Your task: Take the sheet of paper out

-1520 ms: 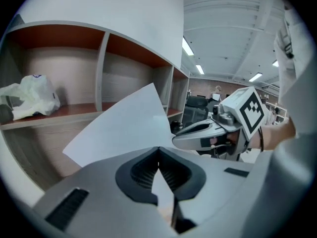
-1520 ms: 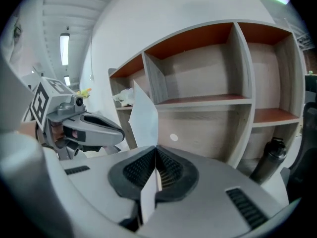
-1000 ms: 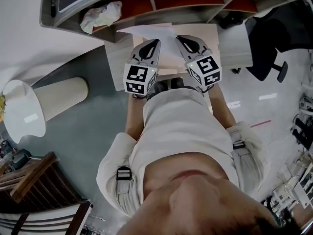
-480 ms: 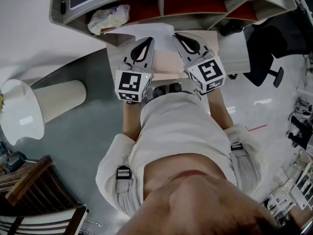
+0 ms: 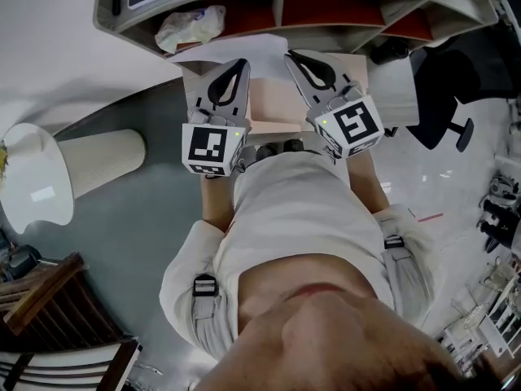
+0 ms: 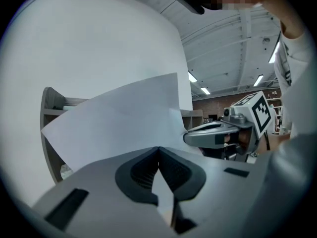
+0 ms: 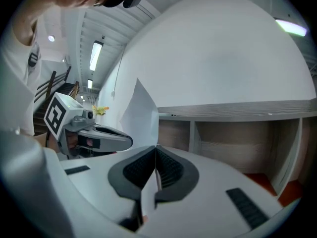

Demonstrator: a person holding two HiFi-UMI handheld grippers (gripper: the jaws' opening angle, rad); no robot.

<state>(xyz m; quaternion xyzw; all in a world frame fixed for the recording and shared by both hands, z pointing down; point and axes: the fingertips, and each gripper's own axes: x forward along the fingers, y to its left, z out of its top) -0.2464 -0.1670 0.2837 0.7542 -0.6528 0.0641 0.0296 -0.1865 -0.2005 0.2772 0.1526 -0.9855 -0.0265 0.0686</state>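
A white sheet of paper (image 5: 232,49) hangs in the air in front of the shelf unit (image 5: 326,6), held by both grippers. My left gripper (image 5: 238,65) is shut on its left part, and the sheet (image 6: 119,128) fans out past the closed jaws in the left gripper view. My right gripper (image 5: 295,59) is shut on the sheet's right edge; the paper (image 7: 141,115) stands edge-on between its jaws in the right gripper view. The two grippers sit side by side, close together.
A low wooden table (image 5: 273,108) lies under the grippers. The shelf unit has red-backed compartments and a crumpled white bag (image 5: 190,26) at its left. A white cylinder stand (image 5: 94,161) and a wooden chair (image 5: 49,300) are at left; a black office chair (image 5: 444,88) at right.
Both grippers have lifted and drawn back from the shelf with the sheet, which now sits higher in view; the left marker cube moved left and down in the view.
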